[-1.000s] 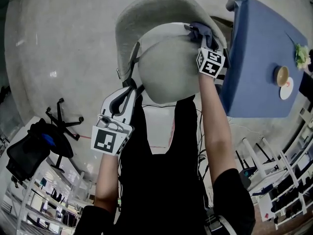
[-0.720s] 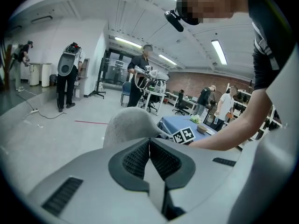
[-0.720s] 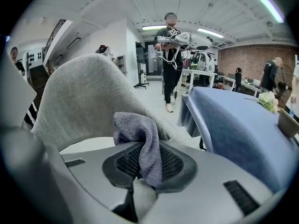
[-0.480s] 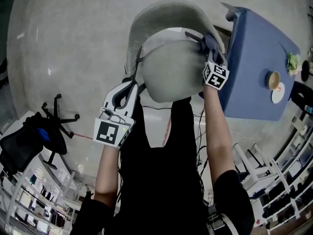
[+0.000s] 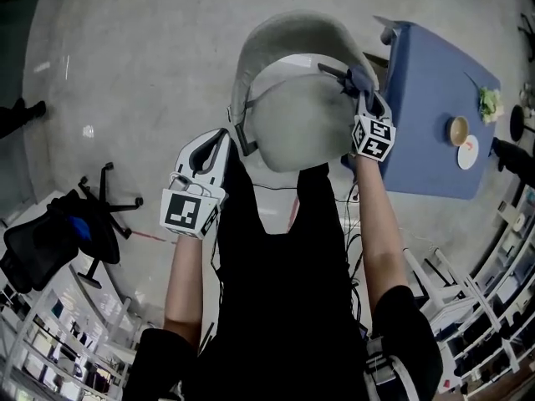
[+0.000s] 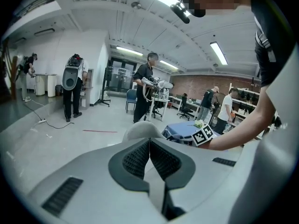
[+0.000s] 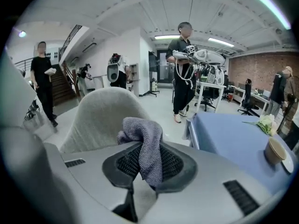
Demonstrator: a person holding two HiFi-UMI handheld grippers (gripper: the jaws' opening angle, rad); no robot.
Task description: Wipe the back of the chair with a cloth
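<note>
Right gripper point(image 7: 148, 164) clamps cloth point(image 7: 142, 134) near chair back point(image 7: 98, 115).

A bunched grey cloth point(image 7: 145, 146) is clamped between the jaws of the right gripper point(image 7: 142, 167); the pale chair back point(image 7: 100, 118) is seen just beyond them.

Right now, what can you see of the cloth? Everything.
The cloth is grey-lilac, with a looped, towel-like weave. It is crumpled, not folded, and clamped between the jaws of the right gripper: a bunch sticks out past the tips and a tail hangs down over the pads. It is held up near the right edge of the back of the grey chair; contact with the chair cannot be told.
</note>
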